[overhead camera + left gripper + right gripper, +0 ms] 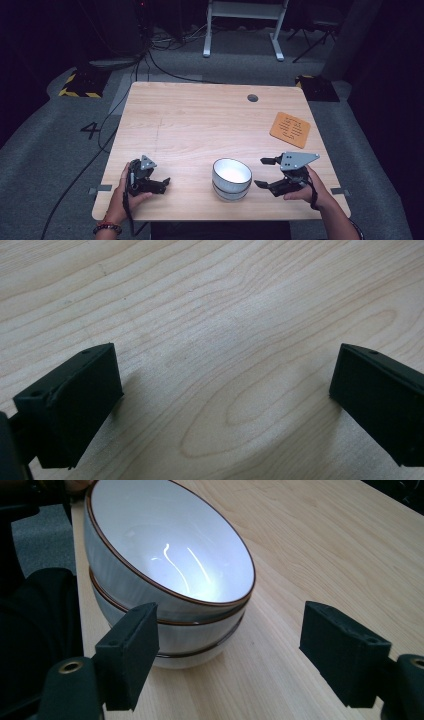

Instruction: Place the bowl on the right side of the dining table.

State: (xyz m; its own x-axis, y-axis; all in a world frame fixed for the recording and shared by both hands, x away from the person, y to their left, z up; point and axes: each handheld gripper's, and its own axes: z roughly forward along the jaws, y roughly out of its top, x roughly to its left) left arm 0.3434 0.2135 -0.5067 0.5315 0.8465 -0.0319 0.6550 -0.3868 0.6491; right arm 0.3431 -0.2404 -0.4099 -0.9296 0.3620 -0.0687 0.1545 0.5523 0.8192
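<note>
Stack of white bowls (231, 178), brown-rimmed, nested three deep as counted in the right gripper view (170, 580): stands upright near the front edge of the wooden surface (200, 125), at about 5 o'clock from its middle. Uppermost bowl empty, glossy inside, tilted in the stack.

Right tool (264, 173): held in a hand at 3 o'clock of the stack, pointing toward it, just beside and apart from it. Jaws spread wide, nothing between them; in its own view (225, 650) the stack sits ahead, mostly toward 11 o'clock, no pad touching it.

Left tool (162, 183): held in a hand at 9 o'clock of the stack, well apart from it, low over the surface near the front edge. Jaws spread wide in its own view (220, 405), bare wood grain between them, gripping nothing.

Orange mat (290, 129), square, patterned with dark lines: lies flat at 1 o'clock of the stack, near the right edge.

Round grey grommet (252, 97): set in the surface near the far edge, at 12 o'clock of the stack.
</note>
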